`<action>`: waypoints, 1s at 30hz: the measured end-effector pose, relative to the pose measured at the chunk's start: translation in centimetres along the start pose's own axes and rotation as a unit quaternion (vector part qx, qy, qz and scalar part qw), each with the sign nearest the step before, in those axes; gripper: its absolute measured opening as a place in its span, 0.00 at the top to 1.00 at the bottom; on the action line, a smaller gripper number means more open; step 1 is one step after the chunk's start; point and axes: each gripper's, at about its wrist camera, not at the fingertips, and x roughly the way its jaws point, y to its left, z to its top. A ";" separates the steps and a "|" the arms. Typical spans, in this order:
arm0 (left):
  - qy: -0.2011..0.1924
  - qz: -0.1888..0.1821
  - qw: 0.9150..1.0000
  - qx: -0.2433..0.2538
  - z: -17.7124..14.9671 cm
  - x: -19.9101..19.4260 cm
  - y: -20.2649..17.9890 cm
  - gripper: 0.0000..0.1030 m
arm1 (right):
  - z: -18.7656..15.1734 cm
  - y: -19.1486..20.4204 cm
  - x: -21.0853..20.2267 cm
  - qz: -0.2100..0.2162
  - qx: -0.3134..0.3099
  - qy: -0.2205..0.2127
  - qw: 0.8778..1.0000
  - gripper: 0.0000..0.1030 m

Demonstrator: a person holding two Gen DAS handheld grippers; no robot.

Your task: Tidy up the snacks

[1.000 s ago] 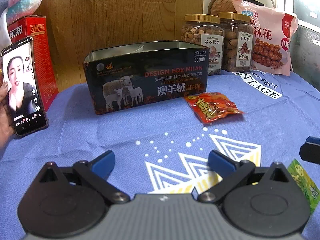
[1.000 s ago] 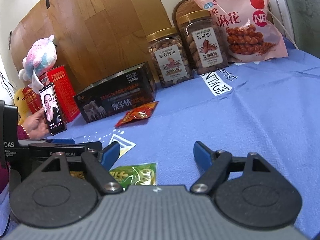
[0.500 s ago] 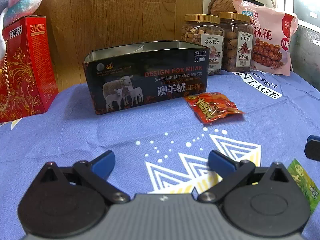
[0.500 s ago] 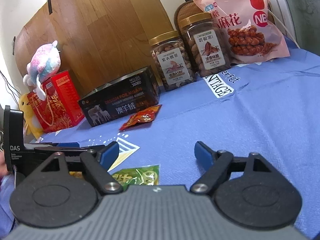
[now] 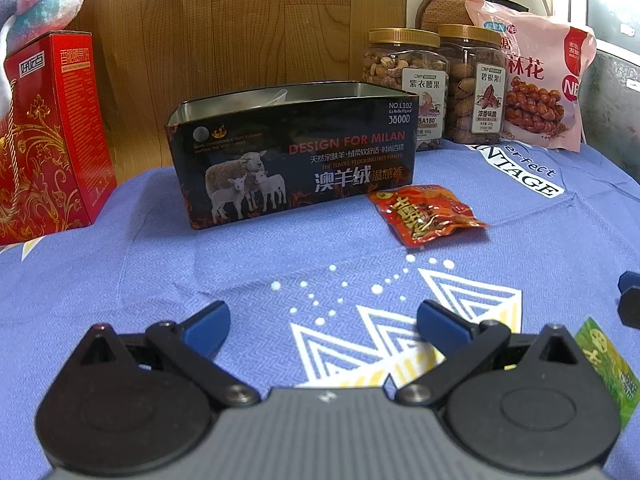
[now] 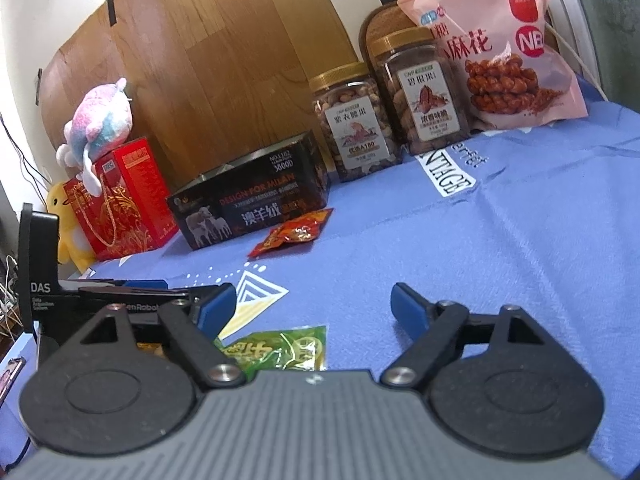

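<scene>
An open black tin box [image 5: 292, 152] with sheep printed on it stands on the blue cloth; it also shows in the right wrist view [image 6: 252, 208]. A red snack packet [image 5: 428, 214] lies just right of the tin, also seen from the right wrist [image 6: 294, 233]. A green snack packet [image 6: 280, 350] lies close under my right gripper [image 6: 314, 306], which is open and empty. The green packet shows at the right edge of the left wrist view [image 5: 608, 364]. My left gripper [image 5: 324, 322] is open and empty, low over the cloth, short of the tin.
Two gold-lidded nut jars [image 5: 404, 84] [image 5: 472, 84] and a pink snack bag [image 5: 536, 88] stand at the back right. A red gift box [image 5: 44, 136] with a plush toy [image 6: 100, 120] on top stands at the left. A wooden board [image 5: 240, 20] backs the table.
The hand holding a phone at the left has gone from view, uncovering the red gift box. The right gripper has tilted and shifted slightly. Both grippers stay open.
</scene>
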 end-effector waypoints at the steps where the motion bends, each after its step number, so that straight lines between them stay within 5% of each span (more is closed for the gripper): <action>1: 0.000 0.000 1.000 0.000 0.0 0.0 0.0 0.00 | 0.0 0.0 0.1 -0.001 0.000 0.001 1.000 0.15; 30: 0.000 0.002 1.000 -0.001 0.0 -0.1 0.0 0.00 | 0.0 -0.2 -0.2 0.015 0.007 -0.009 1.000 0.15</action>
